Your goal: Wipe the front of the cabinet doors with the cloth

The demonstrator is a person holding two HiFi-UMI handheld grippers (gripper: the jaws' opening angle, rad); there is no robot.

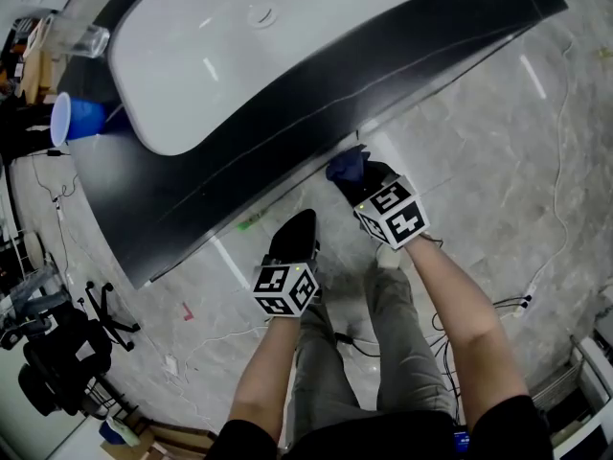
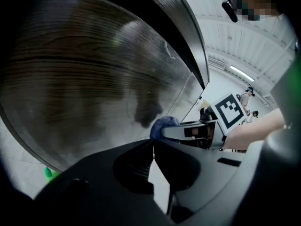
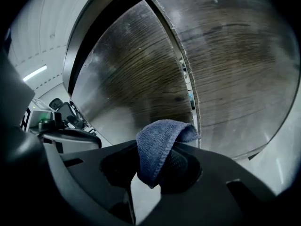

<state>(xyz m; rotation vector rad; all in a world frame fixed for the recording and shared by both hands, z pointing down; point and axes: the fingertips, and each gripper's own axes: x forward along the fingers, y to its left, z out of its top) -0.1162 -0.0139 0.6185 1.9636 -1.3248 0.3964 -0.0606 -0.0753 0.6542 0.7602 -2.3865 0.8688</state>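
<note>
The right gripper (image 3: pixel 151 167) has its jaws clamped on a folded blue cloth (image 3: pixel 159 147), which bulges up out of the gap between them and droops over the inner side of the right-hand jaw. Straight ahead of these jaws stand the cabinet doors (image 3: pixel 136 79), dark wood grain with a glossy sheen. The narrow seam (image 3: pixel 184 74) between the two doors runs up from just beyond the cloth's top edge. The cloth is close up against the doors, but whether it touches them cannot be told. The left gripper (image 2: pixel 153 144) has its jaws together with nothing between them. It faces the same wood front, and just past and to the right of its tips the cloth shows as a blue lump beside the right gripper's marker cube (image 2: pixel 229 111). In the head view both grippers reach forward below the edge of a dark countertop (image 1: pixel 287 113) holding a white sink (image 1: pixel 239 56), the right one ahead of the left; a blue cup (image 1: pixel 73 118) lies on the counter far to the left of both jaws
</note>
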